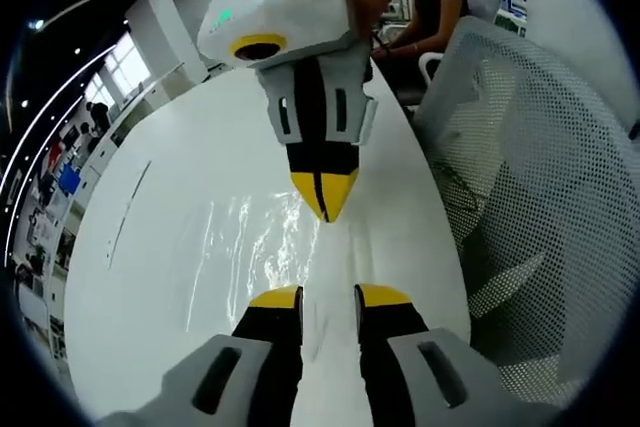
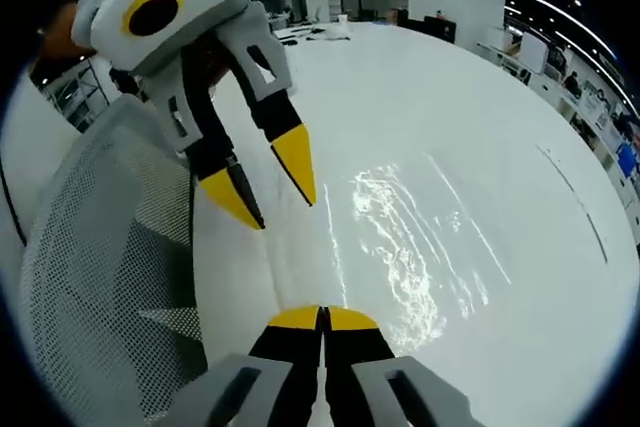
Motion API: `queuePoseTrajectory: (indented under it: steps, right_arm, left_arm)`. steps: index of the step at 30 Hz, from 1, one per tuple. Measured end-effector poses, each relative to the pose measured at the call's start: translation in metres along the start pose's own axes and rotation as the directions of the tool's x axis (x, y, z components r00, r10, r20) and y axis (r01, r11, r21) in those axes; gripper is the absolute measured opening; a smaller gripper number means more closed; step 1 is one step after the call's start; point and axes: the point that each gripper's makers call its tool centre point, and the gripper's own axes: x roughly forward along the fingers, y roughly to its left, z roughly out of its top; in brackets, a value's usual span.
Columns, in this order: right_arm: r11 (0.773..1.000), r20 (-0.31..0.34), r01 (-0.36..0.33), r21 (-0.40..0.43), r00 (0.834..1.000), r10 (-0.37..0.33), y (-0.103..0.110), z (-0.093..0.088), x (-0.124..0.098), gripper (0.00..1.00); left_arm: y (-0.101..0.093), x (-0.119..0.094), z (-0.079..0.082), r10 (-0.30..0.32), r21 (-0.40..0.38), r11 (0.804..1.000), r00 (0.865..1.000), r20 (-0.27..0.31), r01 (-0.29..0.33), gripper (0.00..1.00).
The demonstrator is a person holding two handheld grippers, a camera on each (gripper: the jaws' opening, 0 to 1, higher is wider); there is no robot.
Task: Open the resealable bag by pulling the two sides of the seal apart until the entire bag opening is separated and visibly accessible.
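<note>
In the left gripper view, the left gripper (image 1: 328, 299) rises from the bottom with its yellow tips spread, a clear gap between them and nothing in it. The clear bag (image 1: 262, 247) lies flat on the white table (image 1: 150, 247), just ahead of those tips and a little to their left, its glossy creases running away from the camera. The right gripper (image 1: 323, 202) comes down from the top with its tips pressed together, their point touching or just above the bag's right edge. A mesh chair (image 1: 530, 197) stands along the table's right side.

In the right gripper view, the right gripper (image 2: 322, 319) has its tips closed; whether they pinch the bag's edge I cannot tell, as the film is too clear there. The bag (image 2: 415, 257) stretches ahead and to the right. The left gripper (image 2: 272, 192) hangs open, near the bag's left edge. Judging by this, the seal edge lies between the two grippers, and the open left one needs to close on its side before any pulling.
</note>
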Motion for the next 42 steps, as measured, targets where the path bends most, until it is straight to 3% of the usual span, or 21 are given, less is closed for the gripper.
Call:
queuePoseTrajectory:
  steps: [10, 13, 20, 25, 35, 42]
  right_arm:
    - [1.000, -0.012, 0.019, 0.019, 1.000, -0.019, -0.006, 0.006, -0.004, 0.00]
    - [1.000, -0.006, 0.021, -0.003, 1.000, -0.021, -0.004, 0.008, -0.006, 0.00]
    - [0.993, 0.107, 0.082, -0.084, 0.992, -0.073, -0.012, 0.031, -0.018, 0.00]
    - [0.991, 0.126, 0.113, -0.075, 0.987, -0.103, -0.020, 0.037, -0.027, 0.00]
    - [0.978, 0.184, 0.190, -0.089, 0.968, -0.171, -0.033, 0.049, -0.041, 0.00]
    - [0.950, 0.253, 0.276, -0.147, 0.939, -0.234, -0.043, 0.065, -0.054, 0.00]
  left_arm:
    - [0.001, -0.002, 0.013, 0.015, 0.071, 0.997, 0.999, 0.034, -0.018, 0.08]
    - [0.002, 0.000, 0.011, 0.013, 0.070, 0.997, 1.000, 0.019, -0.015, 0.09]
    - [0.007, 0.002, 0.009, 0.032, 0.093, 0.995, 0.999, -0.004, -0.031, 0.08]
    - [0.018, 0.002, 0.010, 0.063, 0.096, 0.993, 0.998, -0.006, -0.062, 0.06]
    - [0.028, -0.001, 0.010, 0.093, 0.118, 0.989, 0.996, -0.013, -0.091, 0.01]
    - [0.031, -0.004, 0.013, 0.098, 0.129, 0.987, 0.995, -0.007, -0.096, 0.01]
